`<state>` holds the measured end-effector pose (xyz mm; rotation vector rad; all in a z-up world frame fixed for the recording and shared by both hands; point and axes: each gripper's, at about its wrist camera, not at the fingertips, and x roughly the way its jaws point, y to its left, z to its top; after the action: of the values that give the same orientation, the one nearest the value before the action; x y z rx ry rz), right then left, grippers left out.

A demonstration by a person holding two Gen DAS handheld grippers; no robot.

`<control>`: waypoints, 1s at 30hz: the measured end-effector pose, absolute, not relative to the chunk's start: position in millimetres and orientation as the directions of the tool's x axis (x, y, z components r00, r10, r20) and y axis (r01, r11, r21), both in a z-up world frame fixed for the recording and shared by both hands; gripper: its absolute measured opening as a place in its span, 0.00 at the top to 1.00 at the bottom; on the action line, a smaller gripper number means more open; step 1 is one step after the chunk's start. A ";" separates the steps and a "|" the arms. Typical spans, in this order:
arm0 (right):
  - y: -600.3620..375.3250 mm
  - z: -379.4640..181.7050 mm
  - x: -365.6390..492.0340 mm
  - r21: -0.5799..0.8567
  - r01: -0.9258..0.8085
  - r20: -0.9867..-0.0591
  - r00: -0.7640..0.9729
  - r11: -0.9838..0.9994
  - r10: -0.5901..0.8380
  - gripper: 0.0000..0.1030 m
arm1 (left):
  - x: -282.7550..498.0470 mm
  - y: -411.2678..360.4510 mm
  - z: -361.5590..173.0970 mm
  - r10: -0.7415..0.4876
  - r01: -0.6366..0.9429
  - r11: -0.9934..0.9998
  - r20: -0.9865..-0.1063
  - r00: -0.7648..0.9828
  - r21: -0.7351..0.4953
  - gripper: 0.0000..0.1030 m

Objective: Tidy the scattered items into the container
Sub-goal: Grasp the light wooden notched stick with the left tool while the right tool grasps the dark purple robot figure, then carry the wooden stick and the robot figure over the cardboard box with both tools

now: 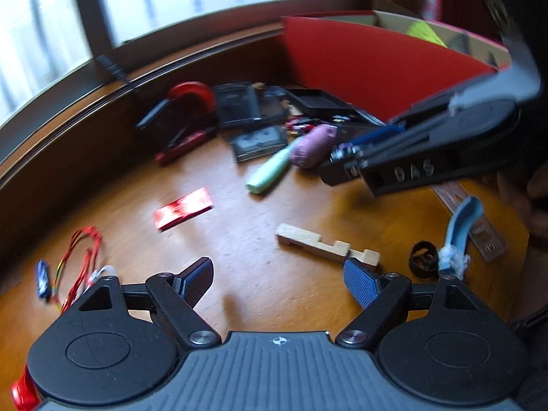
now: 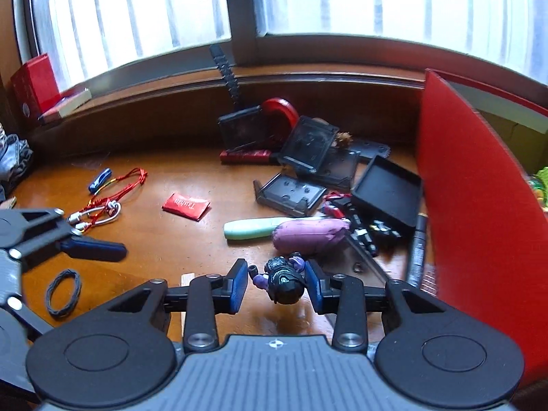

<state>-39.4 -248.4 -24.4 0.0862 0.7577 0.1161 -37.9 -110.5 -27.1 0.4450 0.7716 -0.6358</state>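
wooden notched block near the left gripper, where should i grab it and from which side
Grip the wooden block across its narrow width at the solid, unnotched end, coming from above. It lies flat on the table, and the left gripper stands open just short of it.

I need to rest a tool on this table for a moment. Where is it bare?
Bare wood lies between the red packet, green tube and hair band. Crowded: the black cases by the red box.
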 end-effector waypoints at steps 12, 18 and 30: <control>-268.6 -15.3 -65.3 0.117 0.036 -0.677 0.734 0.992 0.054 0.62 | -37.1 -127.9 -30.3 -0.474 0.795 0.595 -0.748 0.465 0.117 0.16; -271.8 -13.2 -71.1 0.117 0.058 -0.676 0.736 0.991 0.036 0.62 | -33.8 -133.8 -37.5 -0.476 0.805 0.583 -0.757 0.449 0.111 0.16; -267.3 -11.7 -69.2 0.119 0.053 -0.678 0.733 0.992 0.042 0.62 | -16.3 -128.7 -41.6 -0.522 0.800 0.600 -0.745 0.415 0.026 0.26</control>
<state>-69.2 -267.3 -11.7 0.1333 0.7481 -0.0058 -16.3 -128.7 -41.6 0.4112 0.7667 -0.8598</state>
